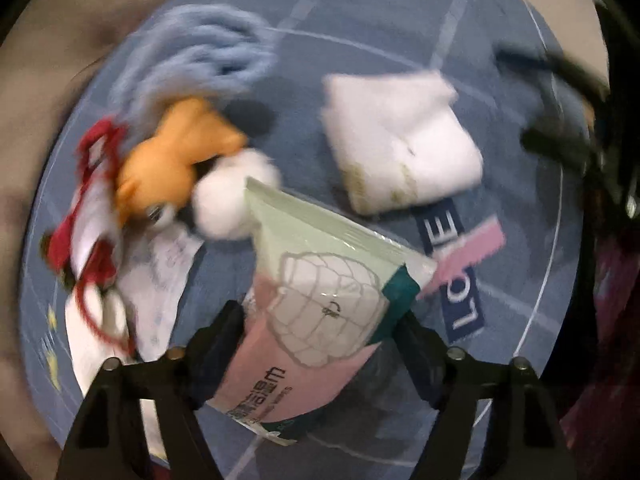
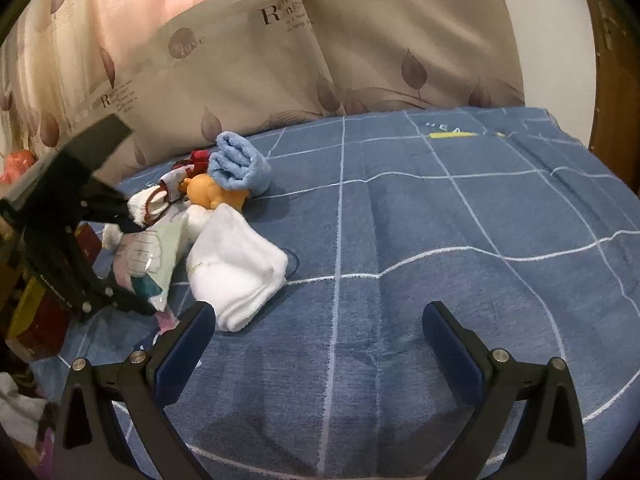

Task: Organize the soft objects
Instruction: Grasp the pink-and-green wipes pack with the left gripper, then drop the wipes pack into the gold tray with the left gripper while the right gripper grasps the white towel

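Note:
My left gripper (image 1: 320,332) is shut on a pink and green wipes packet (image 1: 320,280) and holds it over the blue bed cover; the packet also shows in the right wrist view (image 2: 146,258). A folded white towel (image 1: 400,140) (image 2: 236,264) lies just right of the packet. An orange plush toy (image 1: 172,160) (image 2: 210,194), a rolled light-blue towel (image 1: 200,56) (image 2: 238,162) and a red-and-white cloth item (image 1: 88,216) (image 2: 160,200) lie in a pile beyond it. My right gripper (image 2: 320,340) is open and empty above the bed, right of the white towel.
The blue checked bed cover (image 2: 440,220) stretches wide to the right. Beige leaf-print pillows (image 2: 320,60) stand along the far edge. Red and yellow boxes (image 2: 36,312) sit off the bed's left edge. The left view is motion-blurred.

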`<act>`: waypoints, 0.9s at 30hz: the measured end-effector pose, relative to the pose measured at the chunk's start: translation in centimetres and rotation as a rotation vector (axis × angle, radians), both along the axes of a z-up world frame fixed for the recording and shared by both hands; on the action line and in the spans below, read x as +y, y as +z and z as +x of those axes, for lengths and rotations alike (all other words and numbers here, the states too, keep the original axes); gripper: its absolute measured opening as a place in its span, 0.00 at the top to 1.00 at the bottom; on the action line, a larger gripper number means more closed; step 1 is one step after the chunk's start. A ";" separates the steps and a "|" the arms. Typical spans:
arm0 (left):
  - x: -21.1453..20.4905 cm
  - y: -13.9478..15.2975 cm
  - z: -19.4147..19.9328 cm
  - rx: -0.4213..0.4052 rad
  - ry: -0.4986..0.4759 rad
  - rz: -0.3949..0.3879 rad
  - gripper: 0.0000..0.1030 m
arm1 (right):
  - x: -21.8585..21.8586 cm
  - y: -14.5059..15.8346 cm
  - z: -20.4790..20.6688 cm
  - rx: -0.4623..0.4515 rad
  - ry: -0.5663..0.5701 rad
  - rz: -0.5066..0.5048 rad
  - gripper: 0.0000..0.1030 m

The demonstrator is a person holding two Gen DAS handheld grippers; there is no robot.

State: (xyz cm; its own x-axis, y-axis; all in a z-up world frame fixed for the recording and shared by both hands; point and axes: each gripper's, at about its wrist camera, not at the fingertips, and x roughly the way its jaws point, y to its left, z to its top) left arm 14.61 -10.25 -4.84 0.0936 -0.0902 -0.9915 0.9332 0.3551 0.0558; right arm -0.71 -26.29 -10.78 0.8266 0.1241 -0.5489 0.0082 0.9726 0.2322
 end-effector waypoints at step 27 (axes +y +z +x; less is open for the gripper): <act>21.0 13.6 -13.5 -0.097 1.061 -0.667 0.33 | 9.0 1.6 6.8 0.119 0.482 -0.539 0.00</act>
State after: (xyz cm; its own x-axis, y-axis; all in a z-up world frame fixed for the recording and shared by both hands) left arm 1.09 10.72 8.73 0.4966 -0.4061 -0.7671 0.1730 0.9124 -0.3710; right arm 6.11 -17.33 -9.15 0.6793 0.1459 -0.7192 -0.4541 0.8535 -0.2557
